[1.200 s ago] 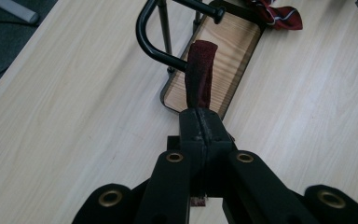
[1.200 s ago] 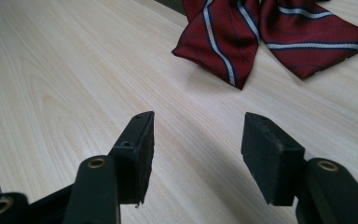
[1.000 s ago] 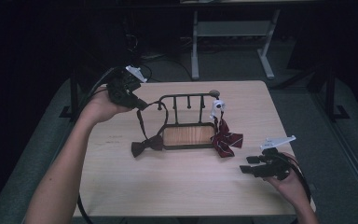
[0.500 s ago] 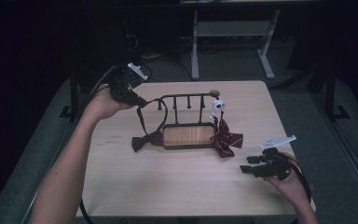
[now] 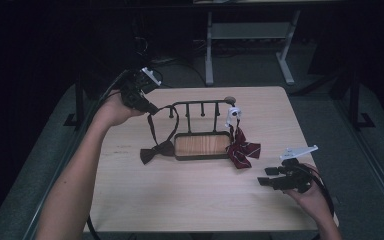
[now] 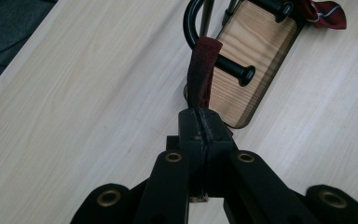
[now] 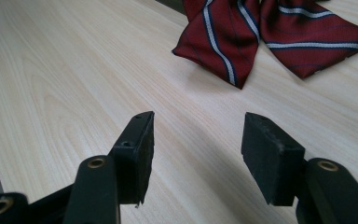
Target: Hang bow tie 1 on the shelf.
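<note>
Left gripper (image 6: 200, 126): jaws pressed together on one dark red strap (image 6: 201, 70), seen in the left gripper view; the strap runs up from the jaws to the curved end of the rack.
Left gripper, high view (image 5: 149, 106): held above the far left part of the table, just beside the left end of the rack.
Right gripper (image 7: 196, 149): jaws set apart, nothing between them; bare table is seen through the gap.
Right gripper, high view (image 5: 263, 181): held low at the near right part of the table, well apart from the rack.
Bow ties: two counted. One dark bow tie (image 5: 156, 151) is laid on the table, touching the left end of the tray, its strap looped up to the rack. One red striped bow tie (image 5: 242, 151) is laid at the right end of the tray; it is also seen just ahead of the right gripper's jaws (image 7: 270, 32).
Rack (image 5: 200, 104): one, black metal, upright, with short pegs; exact peg count cannot be told.
Tray (image 5: 202, 145): one, wooden floor with dark rim, at the foot of the rack.
White clip (image 5: 233, 114): one, at the right end of the rack, above the striped bow tie.
Table (image 5: 180, 200): one, pale wood.
</note>
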`<action>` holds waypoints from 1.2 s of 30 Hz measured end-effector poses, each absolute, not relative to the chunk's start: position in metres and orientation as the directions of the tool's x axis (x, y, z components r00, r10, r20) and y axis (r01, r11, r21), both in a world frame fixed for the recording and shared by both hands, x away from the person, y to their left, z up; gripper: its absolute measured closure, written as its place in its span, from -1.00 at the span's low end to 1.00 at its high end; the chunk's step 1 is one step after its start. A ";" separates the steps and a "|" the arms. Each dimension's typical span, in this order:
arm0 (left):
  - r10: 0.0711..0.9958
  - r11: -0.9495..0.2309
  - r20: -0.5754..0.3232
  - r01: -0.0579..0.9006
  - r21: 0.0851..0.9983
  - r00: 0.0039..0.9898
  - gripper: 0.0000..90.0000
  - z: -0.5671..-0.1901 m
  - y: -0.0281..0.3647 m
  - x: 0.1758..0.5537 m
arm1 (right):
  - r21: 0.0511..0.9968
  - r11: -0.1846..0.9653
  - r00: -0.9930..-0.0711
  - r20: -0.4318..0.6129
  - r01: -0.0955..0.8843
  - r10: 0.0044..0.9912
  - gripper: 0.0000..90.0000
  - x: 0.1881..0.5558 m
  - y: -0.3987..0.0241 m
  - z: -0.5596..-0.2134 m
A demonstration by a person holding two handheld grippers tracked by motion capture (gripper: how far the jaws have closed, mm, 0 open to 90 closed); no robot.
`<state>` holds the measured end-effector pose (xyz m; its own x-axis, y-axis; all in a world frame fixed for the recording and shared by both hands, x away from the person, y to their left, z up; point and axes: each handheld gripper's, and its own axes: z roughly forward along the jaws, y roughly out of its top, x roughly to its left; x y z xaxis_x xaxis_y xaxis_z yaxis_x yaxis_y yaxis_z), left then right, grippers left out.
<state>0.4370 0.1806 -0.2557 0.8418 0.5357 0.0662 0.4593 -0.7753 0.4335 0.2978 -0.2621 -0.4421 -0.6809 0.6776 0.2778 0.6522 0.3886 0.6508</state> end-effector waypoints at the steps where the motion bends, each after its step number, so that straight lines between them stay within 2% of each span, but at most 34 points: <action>1: 0.539 -0.775 0.067 0.463 0.430 0.840 0.96 -0.256 0.181 0.438 | 0.651 0.388 -0.681 0.279 0.652 0.677 -0.02 0.298 -0.263 -0.442; 7: 0.546 -0.775 0.080 0.467 0.426 0.834 0.85 -0.257 0.182 0.440 | 0.652 0.387 -0.680 0.278 0.652 0.678 -0.03 0.298 -0.264 -0.442; 14: 0.560 -0.763 0.091 0.470 0.444 0.824 0.61 -0.254 0.185 0.434 | 0.651 0.387 -0.679 0.278 0.653 0.679 -0.05 0.298 -0.262 -0.442; 21: 0.557 -0.759 0.086 0.464 0.458 0.826 0.51 -0.255 0.189 0.426 | 0.645 0.383 -0.671 0.281 0.661 0.686 -0.06 0.298 -0.262 -0.443; 36: 0.552 -0.741 0.063 0.455 0.494 0.832 0.44 -0.271 0.200 0.408 | 0.649 0.380 -0.669 0.274 0.659 0.691 -0.07 0.299 -0.264 -0.443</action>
